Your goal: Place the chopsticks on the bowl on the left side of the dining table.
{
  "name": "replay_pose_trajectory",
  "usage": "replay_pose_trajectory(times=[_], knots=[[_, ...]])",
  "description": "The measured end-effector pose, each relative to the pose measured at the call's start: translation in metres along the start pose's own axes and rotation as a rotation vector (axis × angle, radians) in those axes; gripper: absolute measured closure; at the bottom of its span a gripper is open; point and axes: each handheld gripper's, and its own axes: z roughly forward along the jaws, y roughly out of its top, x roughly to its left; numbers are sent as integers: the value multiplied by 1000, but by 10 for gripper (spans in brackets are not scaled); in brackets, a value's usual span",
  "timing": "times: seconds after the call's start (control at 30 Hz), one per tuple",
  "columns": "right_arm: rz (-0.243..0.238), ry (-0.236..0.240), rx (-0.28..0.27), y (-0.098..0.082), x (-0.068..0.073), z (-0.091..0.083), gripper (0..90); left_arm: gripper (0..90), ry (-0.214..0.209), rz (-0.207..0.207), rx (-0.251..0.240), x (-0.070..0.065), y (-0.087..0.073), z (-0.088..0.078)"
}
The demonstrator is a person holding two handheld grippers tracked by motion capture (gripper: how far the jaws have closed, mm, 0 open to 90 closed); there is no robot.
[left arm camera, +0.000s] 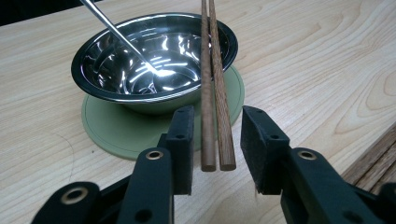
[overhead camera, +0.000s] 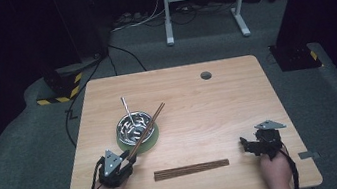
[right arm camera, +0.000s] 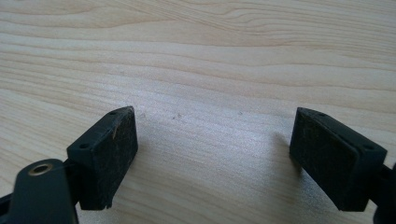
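1. Chopstick pair (left arm camera: 214, 93): laid across the rim of the steel bowl (left arm camera: 154, 56), near ends between the pads of the left gripper (left arm camera: 216, 140) without being pressed; gaps are seen on both sides.
2. Bowl: set on a green mat (left arm camera: 116, 130), left of the table's middle; a metal utensil (left arm camera: 116, 35) is leaned inside.
3. Second chopstick bundle (overhead camera: 191, 169): laid flat near the table's front edge.
4. Right gripper (right arm camera: 212, 158): spread wide over bare table (right arm camera: 196, 56), nothing held.
5. Risk: the unclamped pair may be rolled off the rim or knocked if the left gripper is withdrawn askew.
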Motion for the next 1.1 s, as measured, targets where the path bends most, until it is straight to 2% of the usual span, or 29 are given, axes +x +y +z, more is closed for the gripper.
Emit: replay_pose_trajectory(times=[0.07, 0.1, 0.33, 0.63, 0.9, 0.97, 1.03, 1.1], knots=[[2, 0, 1, 0, 0, 0, 147, 636, 8, 0, 3, 0, 0, 0], [-5, 0, 0, 0, 0, 0, 147, 631, 13, 15, 5, 2, 0, 0], [2, 0, 0, 0, 0, 0, 147, 626, 33, -9, -5, 13, -1, -5], [2, 0, 1, 0, 0, 0, 146, 630, 80, -82, -15, 29, -5, -9], [6, 13, 14, 1, 0, 0, 137, 627, 122, -110, -5, 42, -3, -5], [5, 14, 14, 1, 0, 0, 136, 628, 139, -129, -6, 46, -3, -4], [7, 10, 7, 1, 0, 0, 136, 630, 167, -166, -4, 52, -3, -3], [6, 8, 14, 1, 0, 0, 133, 631, 184, -181, -2, 55, -2, -2]])
